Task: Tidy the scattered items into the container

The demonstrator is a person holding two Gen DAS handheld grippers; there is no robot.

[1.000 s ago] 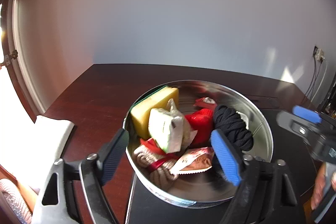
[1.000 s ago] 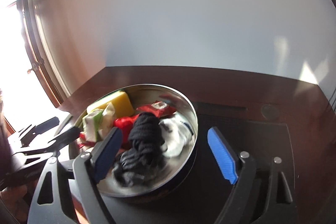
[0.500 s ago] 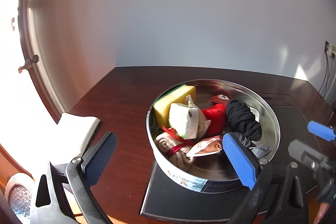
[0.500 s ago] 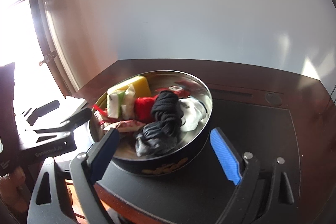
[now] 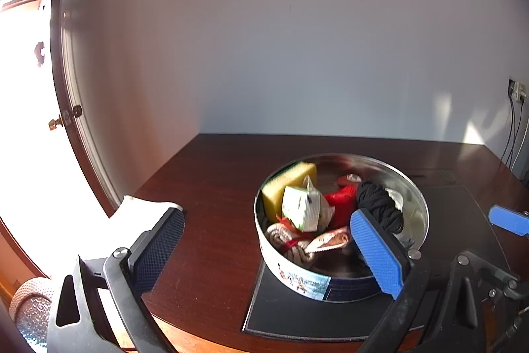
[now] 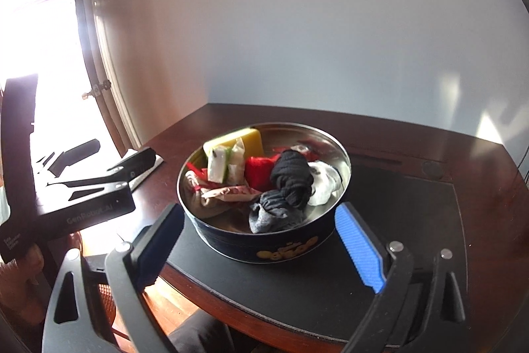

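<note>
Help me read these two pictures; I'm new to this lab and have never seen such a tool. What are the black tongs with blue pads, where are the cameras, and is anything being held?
There is no robot here. A person holds a hand tool in each hand, each with two fingers and a camera that looks forward along them. One picture comes from the left gripper, the other from the right gripper, which also sees the left tool off to its left side.

On the dark wooden table lies a black mat, and on it stands a round metal tin. Inside are a yellow sponge, a small white and green packet, a red cloth, a black sock, a grey sock and more. A white cloth lies on the table's left edge.

Nothing is held: the left fingers stand wide apart and empty, the right ones are opening, also empty.
</note>
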